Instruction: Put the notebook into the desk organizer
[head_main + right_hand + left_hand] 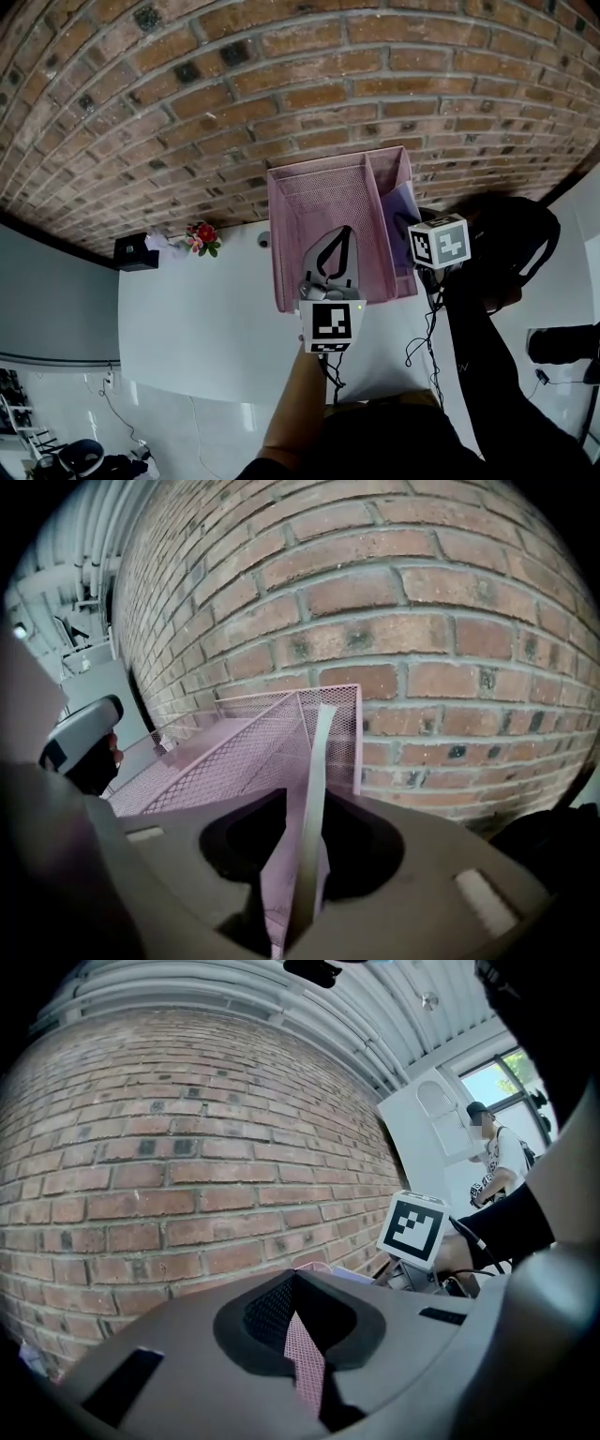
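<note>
The pink mesh desk organizer stands on the white table against the brick wall. My left gripper reaches over its near side and is shut on a strip of its mesh wall. The lavender notebook stands upright in the organizer's narrow right compartment. In the right gripper view the notebook shows edge-on, with cream pages and a lavender cover, between the jaws of my right gripper. The jaws stand slightly apart from it, with dark gaps on both sides. The mesh divider runs off to the left.
A red flower bunch and a black box sit at the table's far left by the wall. Black cables hang near the table's right edge beside a dark object. A person stands far off by a window.
</note>
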